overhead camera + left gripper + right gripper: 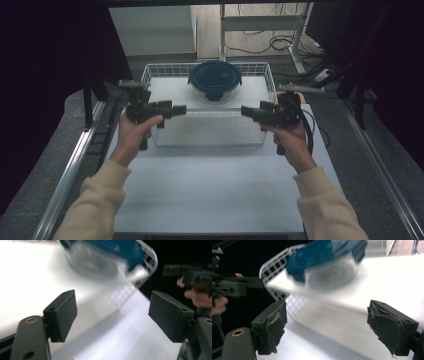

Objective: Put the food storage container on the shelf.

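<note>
Blue-lidded container (215, 80) sits at the basket's (159, 70) far edge; both grippers' fingers (62, 315) gape empty, so approach level from opposite sides

High view down over the table (215, 190); both claw views close, sharing the wire basket (207, 107).
</note>
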`<state>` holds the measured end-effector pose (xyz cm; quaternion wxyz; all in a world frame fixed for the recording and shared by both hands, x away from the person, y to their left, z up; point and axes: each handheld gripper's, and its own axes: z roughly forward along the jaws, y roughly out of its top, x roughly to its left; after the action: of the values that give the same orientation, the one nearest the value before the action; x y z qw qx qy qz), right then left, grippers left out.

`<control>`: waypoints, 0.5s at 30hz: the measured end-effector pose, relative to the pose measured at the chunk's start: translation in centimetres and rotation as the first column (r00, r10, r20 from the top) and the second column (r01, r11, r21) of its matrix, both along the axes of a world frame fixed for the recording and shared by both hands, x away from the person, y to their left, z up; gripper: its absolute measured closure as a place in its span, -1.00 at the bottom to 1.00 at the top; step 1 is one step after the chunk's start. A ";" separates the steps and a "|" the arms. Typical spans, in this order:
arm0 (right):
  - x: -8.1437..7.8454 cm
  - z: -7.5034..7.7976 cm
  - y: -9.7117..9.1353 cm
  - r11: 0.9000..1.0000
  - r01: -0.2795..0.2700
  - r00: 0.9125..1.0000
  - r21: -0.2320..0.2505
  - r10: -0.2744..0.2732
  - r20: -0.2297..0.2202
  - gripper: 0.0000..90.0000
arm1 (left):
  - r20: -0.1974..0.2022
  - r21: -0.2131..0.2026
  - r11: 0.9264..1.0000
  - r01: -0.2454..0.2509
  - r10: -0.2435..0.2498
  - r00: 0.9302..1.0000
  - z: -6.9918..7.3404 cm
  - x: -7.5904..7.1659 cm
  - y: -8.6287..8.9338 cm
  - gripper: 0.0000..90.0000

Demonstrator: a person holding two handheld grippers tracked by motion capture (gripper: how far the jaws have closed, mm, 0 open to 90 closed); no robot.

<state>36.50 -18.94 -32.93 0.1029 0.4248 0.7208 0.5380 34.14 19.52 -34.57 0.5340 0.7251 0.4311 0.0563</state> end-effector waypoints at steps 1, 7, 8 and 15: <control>-2.0 -1.4 -0.8 1.000 -0.011 1.000 -0.023 0.012 0.026 -0.63 | 0.014 0.005 1.000 0.016 -0.016 1.000 -1.4 -2.3 0.3 -0.48; -6.9 -5.8 -3.1 0.999 -0.020 0.998 -0.032 0.021 0.051 -0.61 | 0.027 0.054 0.998 0.012 -0.013 1.000 -5.4 -6.5 0.6 -0.48; -6.9 -5.8 -3.1 0.999 -0.020 0.998 -0.032 0.021 0.051 -0.61 | 0.026 0.073 0.997 0.010 -0.012 1.000 -6.2 -7.1 0.6 -0.48; -10.0 -11.3 -5.9 0.994 0.003 1.000 -0.106 -0.002 0.002 -0.60 | -0.010 0.146 0.989 0.020 -0.019 1.000 -11.4 -10.3 0.5 -0.50</control>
<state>26.54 -24.82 -44.26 0.1267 0.4191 0.7477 0.4992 23.83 19.97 -45.96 0.4781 0.7666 0.4211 0.0795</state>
